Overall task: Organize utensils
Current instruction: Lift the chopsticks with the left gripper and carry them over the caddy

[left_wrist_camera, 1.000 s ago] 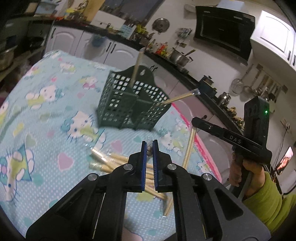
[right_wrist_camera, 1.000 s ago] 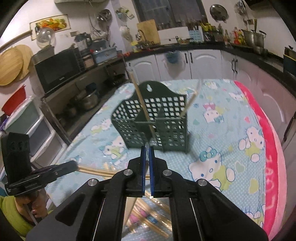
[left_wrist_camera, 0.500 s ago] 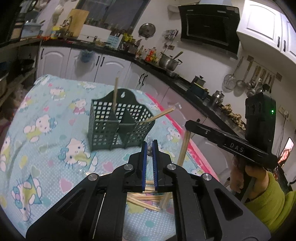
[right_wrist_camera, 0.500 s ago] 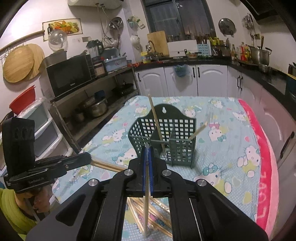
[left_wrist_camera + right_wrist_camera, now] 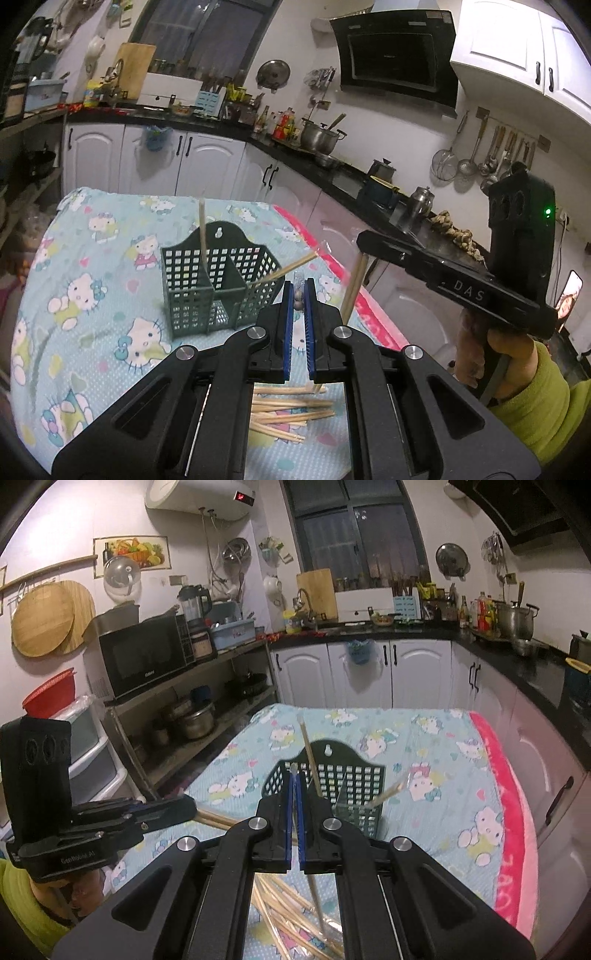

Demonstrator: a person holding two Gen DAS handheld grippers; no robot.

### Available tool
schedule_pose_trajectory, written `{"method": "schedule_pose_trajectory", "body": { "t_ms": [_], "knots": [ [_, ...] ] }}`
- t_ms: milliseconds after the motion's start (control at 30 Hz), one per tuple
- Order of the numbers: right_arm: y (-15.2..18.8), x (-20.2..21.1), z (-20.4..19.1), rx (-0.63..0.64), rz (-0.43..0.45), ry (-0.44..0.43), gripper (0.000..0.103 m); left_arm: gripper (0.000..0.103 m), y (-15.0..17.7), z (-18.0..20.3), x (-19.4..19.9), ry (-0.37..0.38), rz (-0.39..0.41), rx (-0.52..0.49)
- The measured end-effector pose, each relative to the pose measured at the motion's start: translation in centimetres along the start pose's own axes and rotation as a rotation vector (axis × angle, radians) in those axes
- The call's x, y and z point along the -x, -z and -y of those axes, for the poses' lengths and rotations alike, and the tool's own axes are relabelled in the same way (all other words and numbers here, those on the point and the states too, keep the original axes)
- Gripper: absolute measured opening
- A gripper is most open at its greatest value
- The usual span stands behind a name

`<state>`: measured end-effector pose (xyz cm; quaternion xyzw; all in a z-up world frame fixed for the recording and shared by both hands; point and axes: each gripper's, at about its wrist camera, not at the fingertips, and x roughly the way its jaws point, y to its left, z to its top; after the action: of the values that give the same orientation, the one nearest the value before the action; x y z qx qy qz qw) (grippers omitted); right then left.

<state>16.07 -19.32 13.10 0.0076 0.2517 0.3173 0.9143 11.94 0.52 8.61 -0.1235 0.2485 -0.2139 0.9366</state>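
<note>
A dark green perforated utensil caddy (image 5: 218,288) stands on the Hello Kitty tablecloth (image 5: 85,306), with one chopstick (image 5: 202,236) upright in it and another (image 5: 286,271) leaning out to the right. My left gripper (image 5: 300,295) is shut on a bundle of chopsticks in clear wrap (image 5: 291,410), lifted in front of the caddy. My right gripper (image 5: 294,775) is shut on a single chopstick (image 5: 318,897), which hangs below it. In the left wrist view that chopstick (image 5: 352,288) sits right of the caddy. The caddy also shows in the right wrist view (image 5: 351,786).
The table's pink edge (image 5: 513,834) runs along the right, with white cabinets (image 5: 406,672) and a black counter beyond. Shelves with a microwave (image 5: 144,657) and pots stand to the left. The left gripper's body (image 5: 92,827) is low on the left.
Both grippers have risen and pulled back from the caddy. The right gripper has lifted its single chopstick off the table, and the wrapped bundle has come up with the left gripper.
</note>
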Motion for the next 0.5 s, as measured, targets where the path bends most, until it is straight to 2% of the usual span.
{"method": "schedule_pose_trajectory", "body": {
  "t_ms": [500],
  "knots": [
    [-4.9,2.3,-0.1,0.036,0.120,0.019,0.002,0.003,-5.0,-0.1,1.4,-0.035,0.083,-0.030]
  ]
}}
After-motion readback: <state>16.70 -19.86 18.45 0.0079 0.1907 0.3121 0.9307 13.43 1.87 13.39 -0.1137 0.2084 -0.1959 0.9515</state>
